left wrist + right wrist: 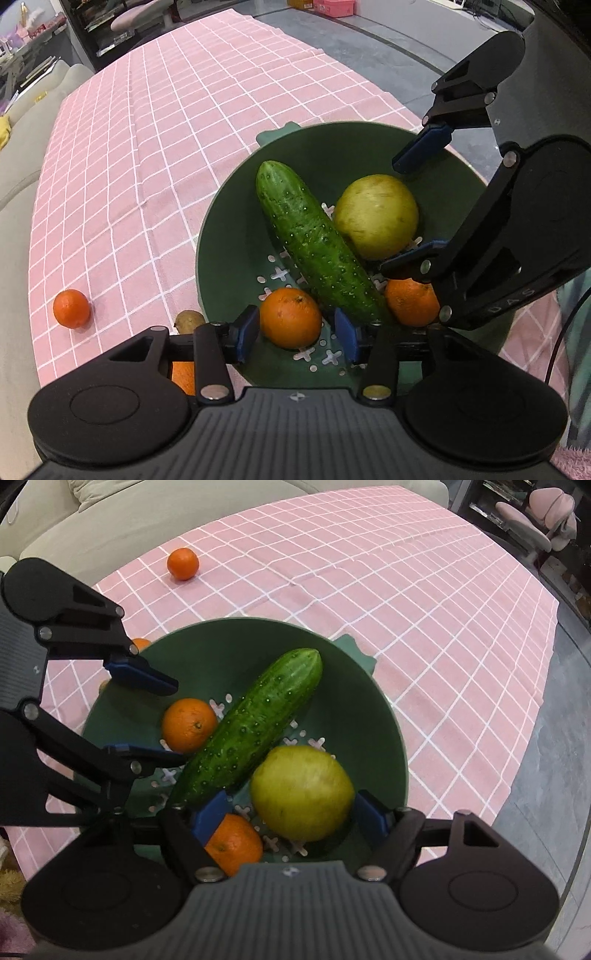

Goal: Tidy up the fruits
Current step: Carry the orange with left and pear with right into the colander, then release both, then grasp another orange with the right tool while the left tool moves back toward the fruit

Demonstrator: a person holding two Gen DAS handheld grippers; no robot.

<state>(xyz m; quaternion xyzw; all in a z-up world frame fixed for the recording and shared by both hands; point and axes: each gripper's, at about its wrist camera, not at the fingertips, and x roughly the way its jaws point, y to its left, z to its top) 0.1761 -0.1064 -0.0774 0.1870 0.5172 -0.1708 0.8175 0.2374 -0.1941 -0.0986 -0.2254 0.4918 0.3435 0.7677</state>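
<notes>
A green colander bowl point(229, 229) point(369, 701) on the pink checked cloth holds a cucumber point(314, 243) point(251, 723), a yellow-green round fruit point(376, 216) point(303, 794) and two oranges point(290, 317) point(410, 301). My left gripper point(295, 334) point(177, 720) is open over the bowl's near side, its blue pads either side of one orange point(188, 723), with a gap at one pad. My right gripper point(290, 816) point(406, 206) is open around the yellow-green fruit, not pressing it. The second orange point(232, 843) lies under its left finger.
A loose orange point(72, 308) point(183, 563) sits on the cloth away from the bowl. Another orange point(183, 376) point(140, 642) and a small brown fruit point(188, 319) lie just outside the bowl's rim. A beige sofa point(110, 517) borders the table.
</notes>
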